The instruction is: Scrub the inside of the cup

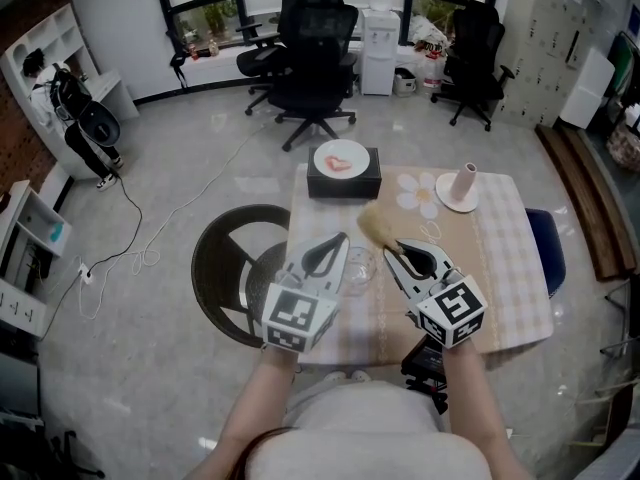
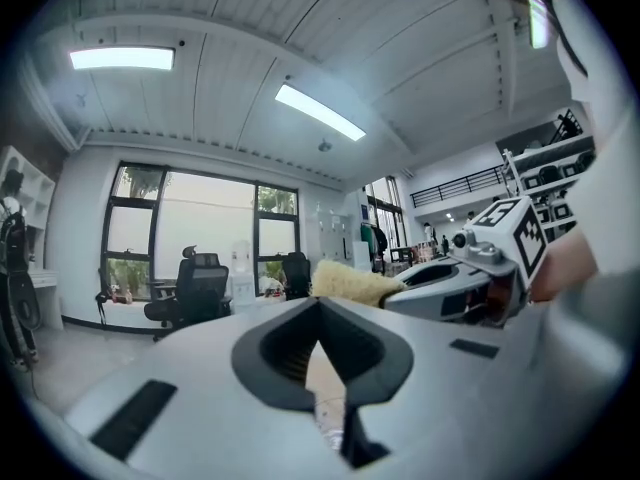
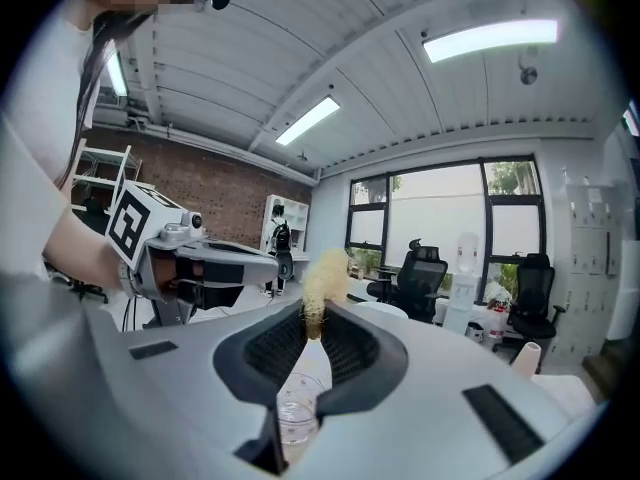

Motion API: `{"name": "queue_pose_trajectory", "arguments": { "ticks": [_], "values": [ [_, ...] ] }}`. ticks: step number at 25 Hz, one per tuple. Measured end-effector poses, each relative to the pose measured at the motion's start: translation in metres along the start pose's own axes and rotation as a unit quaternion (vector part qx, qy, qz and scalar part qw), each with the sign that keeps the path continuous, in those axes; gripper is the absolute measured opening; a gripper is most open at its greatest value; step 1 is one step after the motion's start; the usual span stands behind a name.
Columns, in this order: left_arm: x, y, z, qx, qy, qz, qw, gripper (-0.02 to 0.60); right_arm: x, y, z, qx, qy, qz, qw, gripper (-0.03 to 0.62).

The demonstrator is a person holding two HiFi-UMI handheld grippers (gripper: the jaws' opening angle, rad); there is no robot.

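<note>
Right gripper (image 3: 312,333) is clamping narrowly on the fluffy brush (image 3: 322,273); left gripper (image 2: 318,313) is holding its jaws pressed together. The glass cup (image 1: 359,267) is standing on the table (image 1: 500,268) between and below both, with the black box (image 1: 343,180) beyond it.

On the table (image 1: 500,268), a plate (image 1: 340,158) tops a black box (image 1: 343,181), near an upright roll (image 1: 465,182); office chairs (image 1: 315,63) stand behind.
</note>
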State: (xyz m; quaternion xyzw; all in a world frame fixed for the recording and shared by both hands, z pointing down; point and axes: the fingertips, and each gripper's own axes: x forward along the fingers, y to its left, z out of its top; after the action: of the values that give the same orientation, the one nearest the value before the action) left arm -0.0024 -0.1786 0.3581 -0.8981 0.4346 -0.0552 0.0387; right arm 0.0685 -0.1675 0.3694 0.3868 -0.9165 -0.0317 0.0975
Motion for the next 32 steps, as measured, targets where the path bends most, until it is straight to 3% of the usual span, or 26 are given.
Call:
{"name": "queue_pose_trajectory", "arguments": {
  "ticks": [7,11,32],
  "values": [
    [-0.004,0.001,0.013,-0.005,-0.011,0.004,0.9999,0.012,-0.013,-0.008,0.015,0.024,-0.004,0.005,1.000,0.048],
    [-0.003,-0.003,0.018,-0.003,-0.013,0.002,0.9999,0.012,-0.018,-0.002,0.018,0.012,0.001,0.012,1.000,0.048],
    [-0.003,-0.021,0.020,0.024,-0.002,-0.019,0.9995,0.012,-0.029,0.006,0.012,0.032,0.006,0.013,0.999,0.048]
  ]
}}
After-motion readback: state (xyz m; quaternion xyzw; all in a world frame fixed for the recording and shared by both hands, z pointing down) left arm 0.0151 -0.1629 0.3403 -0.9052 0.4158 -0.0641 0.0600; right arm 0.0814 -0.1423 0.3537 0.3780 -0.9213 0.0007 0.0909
